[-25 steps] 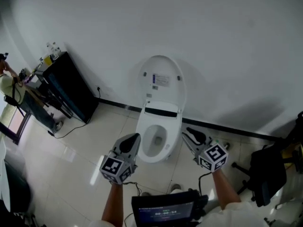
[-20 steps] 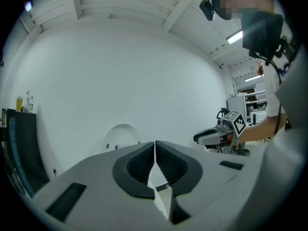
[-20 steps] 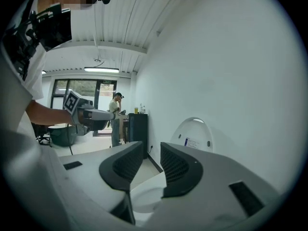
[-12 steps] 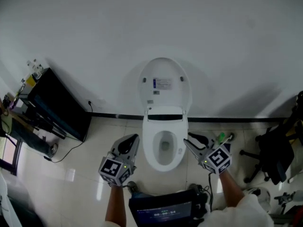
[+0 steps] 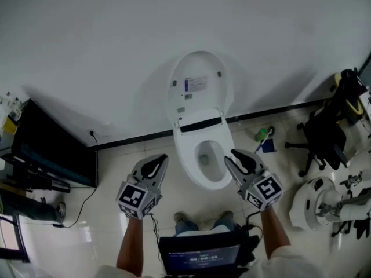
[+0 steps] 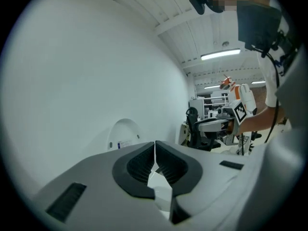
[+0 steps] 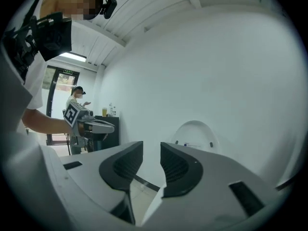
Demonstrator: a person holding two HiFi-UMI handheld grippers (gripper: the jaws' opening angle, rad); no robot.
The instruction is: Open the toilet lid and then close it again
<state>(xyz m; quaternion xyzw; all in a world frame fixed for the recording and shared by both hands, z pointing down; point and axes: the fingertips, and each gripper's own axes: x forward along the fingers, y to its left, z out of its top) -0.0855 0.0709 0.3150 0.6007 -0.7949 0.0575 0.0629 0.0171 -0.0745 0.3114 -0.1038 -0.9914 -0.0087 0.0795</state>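
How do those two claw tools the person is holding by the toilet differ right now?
The left gripper has its jaws shut tip to tip, while the right gripper has its jaws apart with a clear gap. In the head view, the left gripper is left of the toilet and the right gripper is right of it. Both hold nothing.
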